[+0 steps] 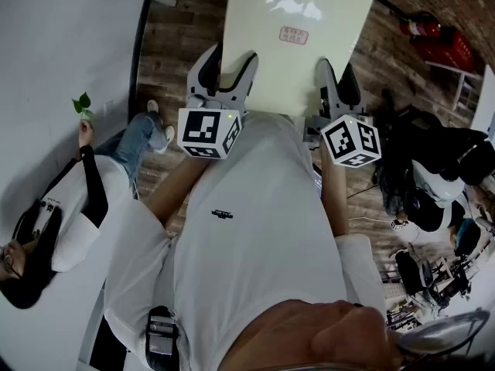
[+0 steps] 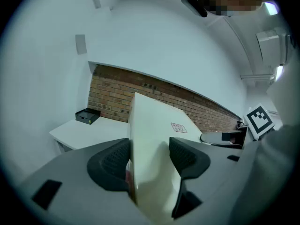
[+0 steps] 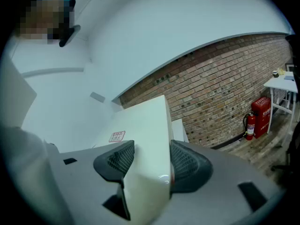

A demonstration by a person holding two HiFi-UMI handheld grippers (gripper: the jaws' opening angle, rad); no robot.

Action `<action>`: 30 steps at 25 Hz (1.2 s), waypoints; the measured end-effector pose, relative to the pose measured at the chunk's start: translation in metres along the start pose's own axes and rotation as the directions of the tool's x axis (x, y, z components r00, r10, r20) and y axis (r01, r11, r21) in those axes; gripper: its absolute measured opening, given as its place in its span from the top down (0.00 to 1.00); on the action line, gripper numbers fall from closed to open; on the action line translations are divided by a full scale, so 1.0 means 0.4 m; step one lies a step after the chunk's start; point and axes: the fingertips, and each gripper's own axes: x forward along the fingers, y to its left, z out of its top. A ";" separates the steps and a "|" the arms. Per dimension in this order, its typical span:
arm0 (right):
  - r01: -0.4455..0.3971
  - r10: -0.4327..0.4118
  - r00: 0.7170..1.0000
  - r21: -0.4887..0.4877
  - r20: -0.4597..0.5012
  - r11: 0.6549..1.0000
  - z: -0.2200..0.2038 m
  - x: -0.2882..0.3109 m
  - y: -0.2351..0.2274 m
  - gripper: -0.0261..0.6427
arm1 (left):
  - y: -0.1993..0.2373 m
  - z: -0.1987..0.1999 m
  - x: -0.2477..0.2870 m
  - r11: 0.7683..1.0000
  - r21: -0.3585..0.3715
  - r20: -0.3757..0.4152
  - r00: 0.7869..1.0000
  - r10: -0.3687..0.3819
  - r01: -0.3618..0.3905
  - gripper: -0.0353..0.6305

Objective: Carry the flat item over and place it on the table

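Observation:
The flat item (image 1: 298, 37) is a cream-white panel with a small red-printed label (image 1: 294, 35). It hangs level above the wooden floor in front of me. My left gripper (image 1: 224, 72) is shut on its near left edge, and my right gripper (image 1: 336, 83) is shut on its near right edge. In the left gripper view the panel (image 2: 150, 135) stands edge-on between the black pads of the left gripper (image 2: 147, 159). In the right gripper view the panel (image 3: 140, 125) runs away from the right gripper (image 3: 147, 162), gripped the same way.
A white table (image 2: 79, 132) with a small black box (image 2: 87, 116) stands against the brick wall (image 2: 140, 90). A seated person (image 1: 69, 207) is on the left and another person (image 1: 433, 176) on the right. A red fire extinguisher (image 3: 257, 116) stands by the wall.

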 end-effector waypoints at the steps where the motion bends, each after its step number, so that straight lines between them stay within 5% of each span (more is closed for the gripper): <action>1: 0.006 -0.006 1.000 -0.003 0.000 1.000 0.002 0.003 0.013 0.58 | 0.011 0.006 -0.002 1.000 -0.001 -0.002 1.000 -0.007 0.007 0.53; 14: -0.002 0.002 1.000 -0.018 0.010 1.000 0.036 0.070 0.131 0.58 | 0.121 0.083 -0.020 1.000 -0.016 0.017 1.000 -0.014 0.014 0.53; 30: 0.061 -0.062 0.998 0.017 0.032 0.998 0.055 0.178 0.144 0.58 | 0.210 0.124 0.089 0.994 -0.028 -0.010 0.995 -0.104 0.103 0.53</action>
